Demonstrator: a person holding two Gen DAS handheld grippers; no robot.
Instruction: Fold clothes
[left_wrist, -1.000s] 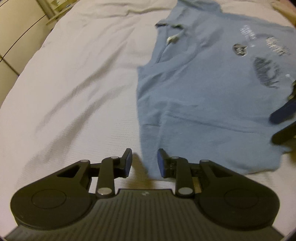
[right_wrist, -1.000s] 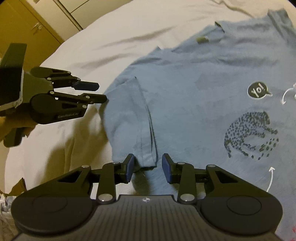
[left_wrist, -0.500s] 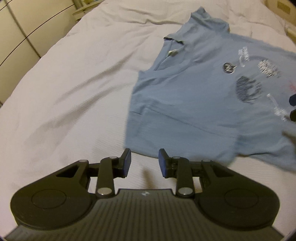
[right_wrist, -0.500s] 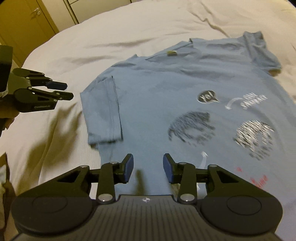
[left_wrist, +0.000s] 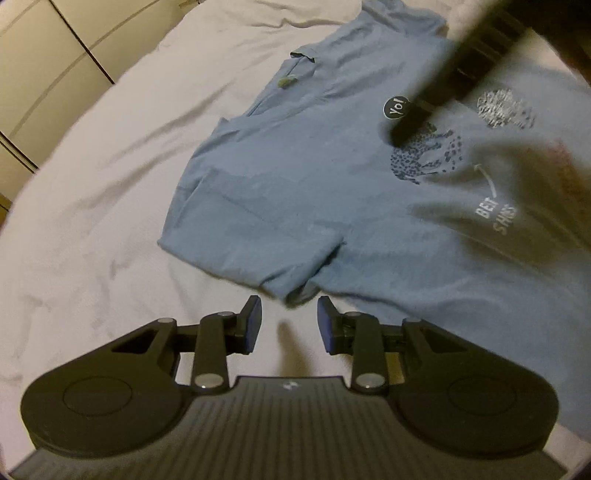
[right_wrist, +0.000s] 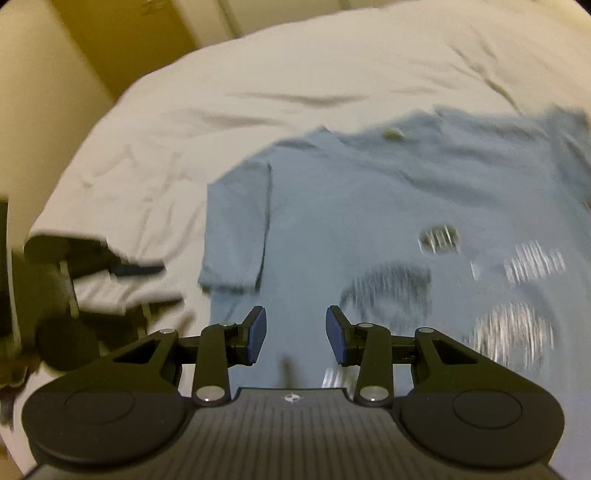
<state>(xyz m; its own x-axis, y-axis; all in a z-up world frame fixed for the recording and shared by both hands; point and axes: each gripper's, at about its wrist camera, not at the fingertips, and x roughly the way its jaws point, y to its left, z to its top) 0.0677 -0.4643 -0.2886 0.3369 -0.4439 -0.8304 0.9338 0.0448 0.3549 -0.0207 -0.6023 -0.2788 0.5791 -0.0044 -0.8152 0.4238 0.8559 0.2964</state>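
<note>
Bedding, a wrinkled white sheet (left_wrist: 92, 221), carries the light-blue printed cotton T-shirt (left_wrist: 295, 184) spread flat, front up. Left gripper (left_wrist: 289, 320) hovers beside its sleeve, fingers parted, empty; right gripper (right_wrist: 295, 328) likewise released above the chest.

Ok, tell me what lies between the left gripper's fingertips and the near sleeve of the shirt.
In the left wrist view, only a short strip of bare white bedsheet separates the open, empty left gripper from the sleeve of the blue T-shirt.
</note>
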